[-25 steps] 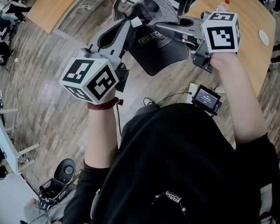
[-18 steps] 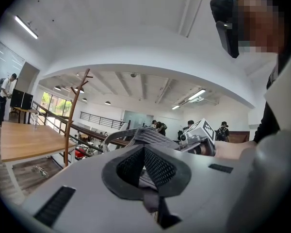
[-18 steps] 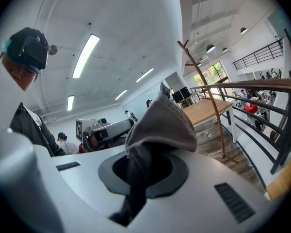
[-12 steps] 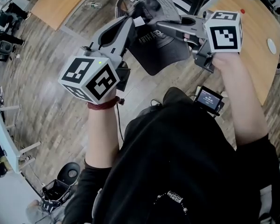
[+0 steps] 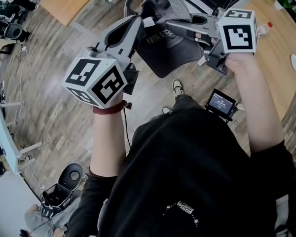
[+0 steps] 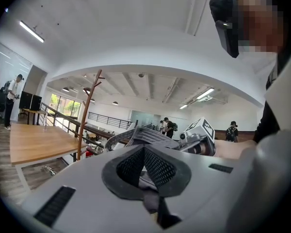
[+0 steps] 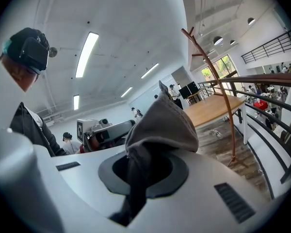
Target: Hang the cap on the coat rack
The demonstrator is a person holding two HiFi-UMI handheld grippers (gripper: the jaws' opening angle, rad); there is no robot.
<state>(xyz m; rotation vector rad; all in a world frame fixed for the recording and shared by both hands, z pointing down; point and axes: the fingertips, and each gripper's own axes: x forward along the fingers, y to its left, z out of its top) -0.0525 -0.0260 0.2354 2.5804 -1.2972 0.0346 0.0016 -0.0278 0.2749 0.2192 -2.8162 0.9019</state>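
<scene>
The left gripper's (image 6: 145, 165) jaws are closed together on a fold of black mesh lining from the dark grey baseball cap with pale lettering (image 6: 146, 139), and the fabric runs down into the slit between them. The right gripper's (image 7: 144, 173) jaws are likewise pressed together, pinching a bunched grey fold of the cap (image 7: 161, 126) that stands up out of the gap.

In the head view the left gripper (image 5: 140, 21) and the right gripper (image 5: 163, 23) meet tip to tip at the cap's (image 5: 170, 53) crown, each reaching in from its own side. The cap hangs between them in the air above the wood-plank floor (image 5: 49, 83), its brim pointing down toward the person.

The person's forearms come up from a black top (image 5: 187, 172). A red band (image 5: 108, 111) sits on the left wrist, and a small black device with a lit screen (image 5: 221, 103) is near the right arm.

Farther out, the slim brown wooden coat rack with branching pegs (image 7: 214, 72) stands on the floor beside a light wooden table (image 7: 214, 108), well apart from the cap. It also shows in the left gripper view (image 6: 87, 111).
</scene>
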